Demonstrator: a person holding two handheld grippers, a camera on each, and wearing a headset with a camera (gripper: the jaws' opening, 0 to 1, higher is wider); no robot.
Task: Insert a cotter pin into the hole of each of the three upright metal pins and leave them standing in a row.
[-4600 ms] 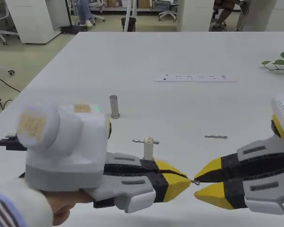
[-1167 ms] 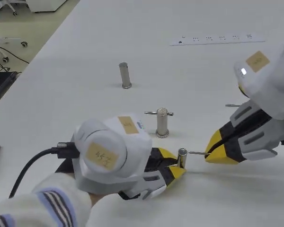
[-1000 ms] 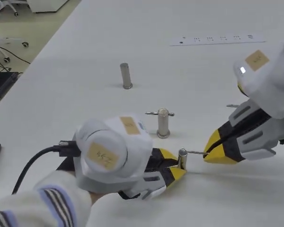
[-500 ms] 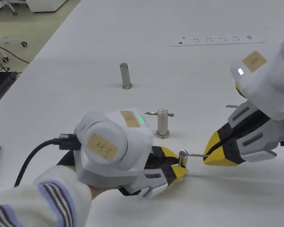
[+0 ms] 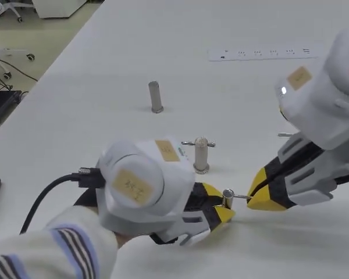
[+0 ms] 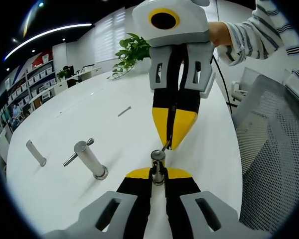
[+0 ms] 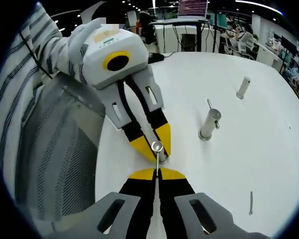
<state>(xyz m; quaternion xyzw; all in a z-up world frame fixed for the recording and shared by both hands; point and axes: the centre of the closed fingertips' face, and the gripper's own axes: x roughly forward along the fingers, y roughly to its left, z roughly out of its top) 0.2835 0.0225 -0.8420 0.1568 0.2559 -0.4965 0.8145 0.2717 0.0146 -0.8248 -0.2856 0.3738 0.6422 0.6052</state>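
My left gripper [image 5: 224,210] is shut on a short upright metal pin [image 5: 227,197] at the table's near side, its jaws clamping the pin's lower half [image 6: 158,168]. From the right, my right gripper [image 5: 255,196] is shut on a thin cotter pin [image 5: 240,197], whose tip meets that pin near its top [image 7: 157,147]. I cannot tell whether it is through the hole. A second upright pin [image 5: 201,156] behind it carries a cotter pin across its head. The third pin [image 5: 156,96] stands bare, farther back on the left.
One loose cotter pin [image 5: 285,135] lies on the white table behind the right gripper. A white power strip [image 5: 259,54] lies at the far right. A potted plant [image 6: 134,52] stands beyond the right gripper. A black cable [image 5: 46,195] trails left from the left gripper.
The right gripper has carried the cotter pin left, closing the gap to the pin held by the left gripper. The left gripper has stayed shut on that pin.
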